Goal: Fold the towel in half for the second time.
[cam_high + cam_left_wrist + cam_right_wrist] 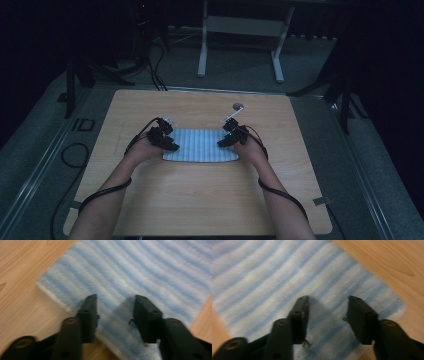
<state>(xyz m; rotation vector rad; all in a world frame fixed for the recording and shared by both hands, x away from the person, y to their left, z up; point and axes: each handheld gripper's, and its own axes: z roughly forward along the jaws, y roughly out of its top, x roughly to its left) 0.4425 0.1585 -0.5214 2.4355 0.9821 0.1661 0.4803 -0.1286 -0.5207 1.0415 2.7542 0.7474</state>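
— What's the worktop (pixel 200 200) like?
— Pale wood in a dark room, a blue-striped cloth (pixel 202 145) flat at its middle.
— The tongs?
— Left tongs (pixel 172 146) and right tongs (pixel 222 142) gape over the cloth's ends — gripping nothing.

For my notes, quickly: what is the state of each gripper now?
Left gripper: open, above the striped cloth.
Right gripper: open, holding nothing.

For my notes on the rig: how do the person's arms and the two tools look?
Both forearms are bare, with no sleeves. The left tool and right tool are black, each with two flat, blocky jaws carried on rounded links with screw holes. A black cable trails from each along the forearm. A pale plate sits on top of each.
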